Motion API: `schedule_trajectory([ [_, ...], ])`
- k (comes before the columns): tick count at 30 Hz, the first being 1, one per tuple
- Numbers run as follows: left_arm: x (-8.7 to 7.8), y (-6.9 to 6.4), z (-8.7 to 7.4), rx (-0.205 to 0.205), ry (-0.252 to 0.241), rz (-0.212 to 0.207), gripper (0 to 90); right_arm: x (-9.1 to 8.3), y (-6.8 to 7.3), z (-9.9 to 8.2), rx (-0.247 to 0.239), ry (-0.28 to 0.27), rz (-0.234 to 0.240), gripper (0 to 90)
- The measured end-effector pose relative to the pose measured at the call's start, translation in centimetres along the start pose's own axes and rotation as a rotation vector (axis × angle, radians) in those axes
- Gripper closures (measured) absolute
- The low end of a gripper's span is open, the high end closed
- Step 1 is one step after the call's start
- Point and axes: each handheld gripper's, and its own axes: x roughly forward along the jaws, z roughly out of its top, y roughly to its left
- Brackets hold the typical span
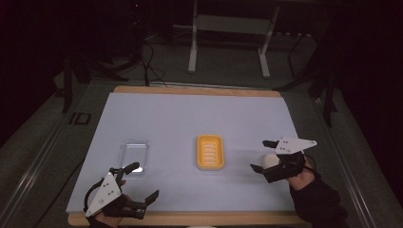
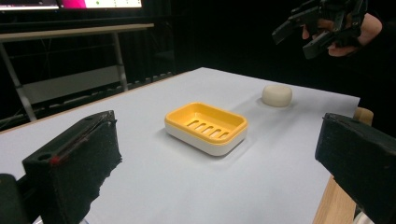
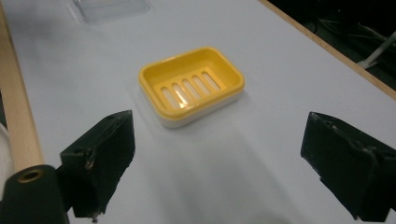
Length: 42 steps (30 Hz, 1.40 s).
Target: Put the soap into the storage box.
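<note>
A yellow soap dish (image 1: 210,151) with a slotted insert sits in the middle of the white table top; it also lies ahead in the left gripper view (image 2: 206,127) and the right gripper view (image 3: 191,85). A cream soap bar (image 1: 271,160) rests on the table right of the dish (image 2: 277,94). My right gripper (image 1: 264,155) hovers open just above the bar, nothing between its jaws. My left gripper (image 1: 141,182) stands open near the front left edge, empty. A clear plastic lid (image 1: 134,155) lies left of the dish.
The white sheet (image 1: 180,118) covers a wooden board whose edge (image 1: 190,218) shows at the front. The clear lid (image 3: 111,8) shows at the far end in the right gripper view. Metal frame legs (image 1: 192,42) stand beyond the table in the dark.
</note>
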Motion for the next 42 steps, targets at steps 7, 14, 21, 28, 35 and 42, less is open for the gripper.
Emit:
schedule_trajectory([
  [7, 0.1, -0.1, 0.0, 0.006, 0.009, -0.006, 0.0, 0.0, -0.2, 0.2, -0.004, 0.057, 0.085, 9.8],
  [14, 0.1, -0.1, -0.1, 0.008, 0.012, -0.007, 0.0, 0.7, -0.4, -0.1, -0.039, 0.200, 0.224, 9.7],
  [21, 0.2, -0.1, -0.1, 0.009, 0.019, -0.007, 0.0, 1.7, -0.3, -0.5, -0.060, 0.336, 0.296, 9.8],
  [28, 0.2, -0.1, -0.1, 0.007, 0.017, -0.007, 0.0, 2.7, 0.0, -0.8, -0.074, 0.449, 0.343, 9.8],
  [35, 0.2, -0.1, -0.2, 0.011, 0.022, -0.011, 0.0, 3.4, 0.3, -1.0, -0.090, 0.562, 0.363, 9.8],
  [42, 0.2, -0.1, -0.2, 0.012, 0.023, -0.012, 0.0, 3.4, 0.5, -0.9, -0.136, 0.635, 0.330, 9.8],
])
